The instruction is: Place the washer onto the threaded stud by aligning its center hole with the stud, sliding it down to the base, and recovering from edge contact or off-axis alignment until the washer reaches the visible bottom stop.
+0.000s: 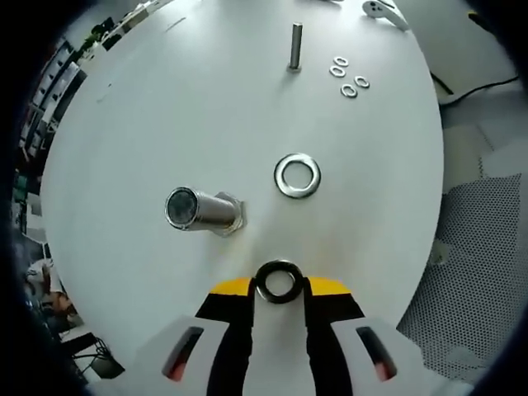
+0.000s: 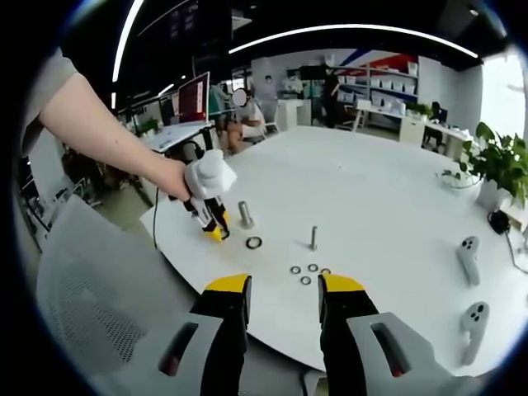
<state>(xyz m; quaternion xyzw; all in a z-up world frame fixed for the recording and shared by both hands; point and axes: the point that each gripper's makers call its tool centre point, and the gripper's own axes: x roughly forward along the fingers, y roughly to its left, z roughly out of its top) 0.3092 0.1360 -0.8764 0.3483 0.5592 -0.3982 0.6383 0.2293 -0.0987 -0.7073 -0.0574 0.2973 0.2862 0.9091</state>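
L gripper (image 1: 280, 285) low over tabletop (image 1: 165, 124), jaws closed on washer (image 1: 279, 281). R gripper (image 2: 283, 299) held back, jaws apart, nothing between.

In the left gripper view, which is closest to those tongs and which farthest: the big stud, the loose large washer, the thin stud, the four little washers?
1. Big stud, just ahead, left.
2. Large washer, ahead, slightly right; close to the big stud's rank, hard to separate.
3. Small washers, far right.
4. Thin stud, far, centre; about level with the small washers.

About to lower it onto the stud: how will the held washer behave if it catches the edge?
The washer looks like rigid metal, so it probably won't flex. It is pinched only at its rim by the left gripper, so it may pivot or slip. The big stud likely stays put.
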